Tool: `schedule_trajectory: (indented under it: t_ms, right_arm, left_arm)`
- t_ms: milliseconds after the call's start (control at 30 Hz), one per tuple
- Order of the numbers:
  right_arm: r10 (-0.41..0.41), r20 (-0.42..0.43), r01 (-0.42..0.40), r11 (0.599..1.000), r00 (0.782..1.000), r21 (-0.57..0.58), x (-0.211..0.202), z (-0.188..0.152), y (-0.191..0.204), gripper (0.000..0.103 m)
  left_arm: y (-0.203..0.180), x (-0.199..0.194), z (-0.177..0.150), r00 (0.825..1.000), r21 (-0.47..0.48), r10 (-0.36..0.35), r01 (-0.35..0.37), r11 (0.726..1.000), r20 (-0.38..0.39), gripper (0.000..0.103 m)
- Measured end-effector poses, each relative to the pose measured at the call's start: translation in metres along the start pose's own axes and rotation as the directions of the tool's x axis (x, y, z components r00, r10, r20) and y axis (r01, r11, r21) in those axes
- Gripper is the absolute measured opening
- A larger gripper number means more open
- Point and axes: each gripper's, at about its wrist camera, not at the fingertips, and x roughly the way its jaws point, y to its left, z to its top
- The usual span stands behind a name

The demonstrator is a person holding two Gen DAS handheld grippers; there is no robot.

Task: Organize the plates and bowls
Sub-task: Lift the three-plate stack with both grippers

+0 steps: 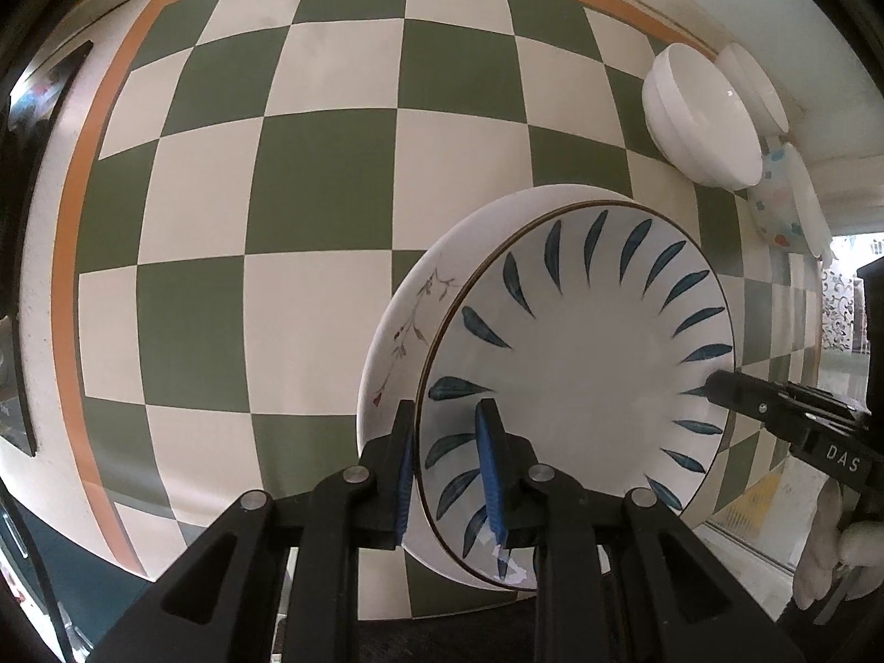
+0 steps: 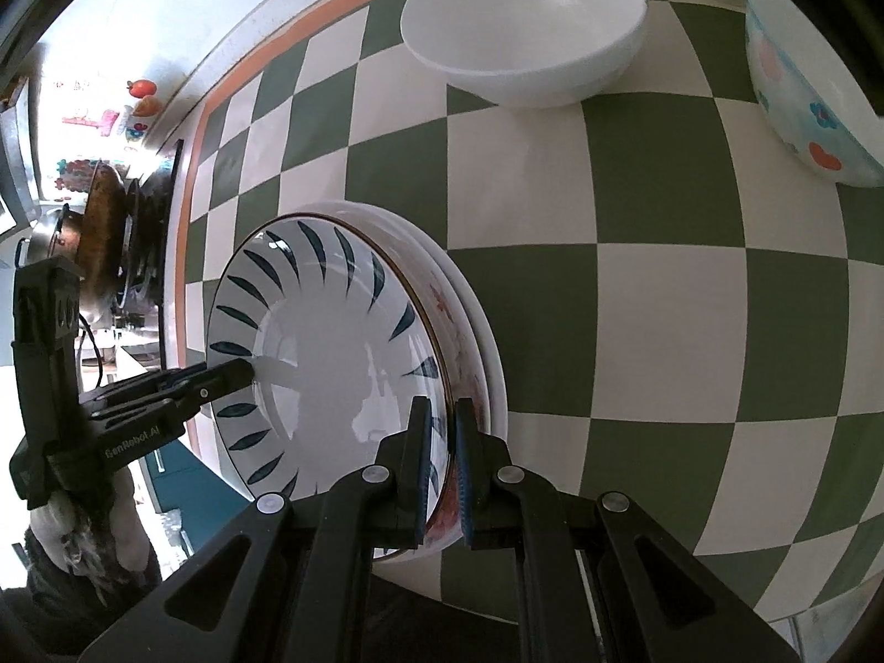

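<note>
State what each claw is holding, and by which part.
Both grip the blue-leaf plate by its rim, on opposite edges: left claw on one side, right claw on the other. It sits atop another plate.

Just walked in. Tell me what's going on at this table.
A person is sorting dishes with tongs in each hand. The left tongs and the right tongs each pinch the rim of the blue-leaf plate, on opposite sides. It sits on a floral plate over the checkered tablecloth. A white bowl and a flowered bowl wait farther back.
</note>
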Motion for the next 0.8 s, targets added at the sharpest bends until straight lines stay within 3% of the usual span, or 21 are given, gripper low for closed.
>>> schedule_trajectory:
  t_ms: [800]
  right_arm:
    - [-0.02,-0.031,0.019,0.999,0.999,-0.03,0.009,0.009,0.011,0.012]
  left_arm:
    - [0.003,0.005,-0.005,1.0,-0.061,0.023,-0.022,0.998,0.008,0.022]
